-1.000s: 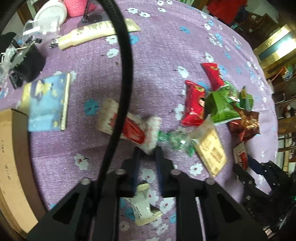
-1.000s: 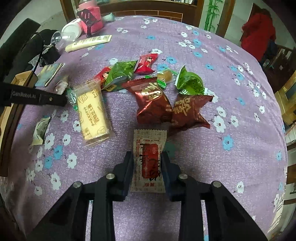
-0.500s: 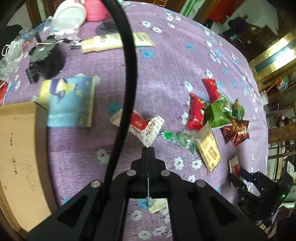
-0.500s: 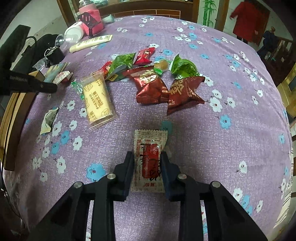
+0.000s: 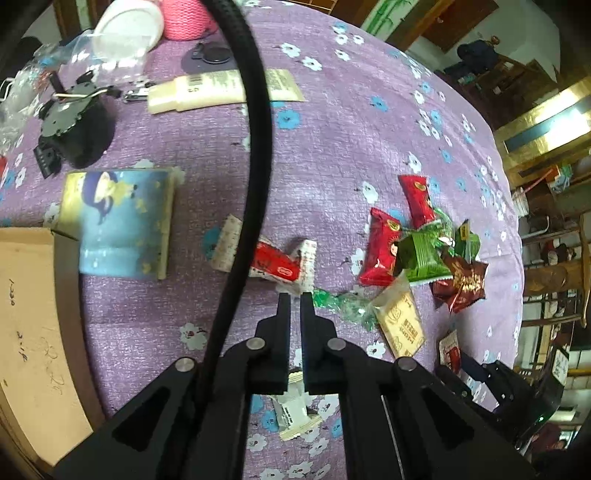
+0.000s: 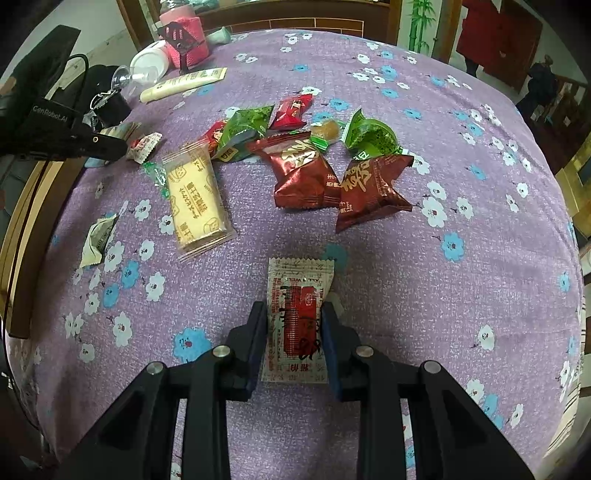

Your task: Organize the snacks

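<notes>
Purple flowered cloth covers the round counter point(image 6: 461, 155), and every snack lies loose on it; no snack sits inside any container in either view.

From the right wrist view, the right gripper point(image 6: 294, 325) has its fingers point(image 6: 255, 332) closed on both long edges of a white sachet with a red label point(image 6: 297, 314), which lies flat on the cloth between them. Beyond it sit two dark red packets point(image 6: 332, 181), touching each other, then a clear-wrapped yellow biscuit pack point(image 6: 197, 199) to the left, and green packets point(image 6: 243, 129) and red ones farther back. A small pale wrapper point(image 6: 96, 240) lies apart near the left edge.

From the left wrist view, the left gripper point(image 5: 295, 297) has its fingers point(image 5: 282, 332) shut together with nothing visible between the tips. Just past those tips lies a white-and-red wrapped snack point(image 5: 273, 258), tilted, with a green twisted candy point(image 5: 343, 304) beside it. Under the gripper a small white wrapper point(image 5: 295, 413) lies on the cloth. Farther left rests a blue illustrated box point(image 5: 118, 221) on its side, and a wooden board point(image 5: 33, 332) at the counter's edge. A cream tube point(image 5: 218, 90), a white cup point(image 5: 125, 33) and a pink knitted holder point(image 5: 184, 18) stand at the back.
</notes>
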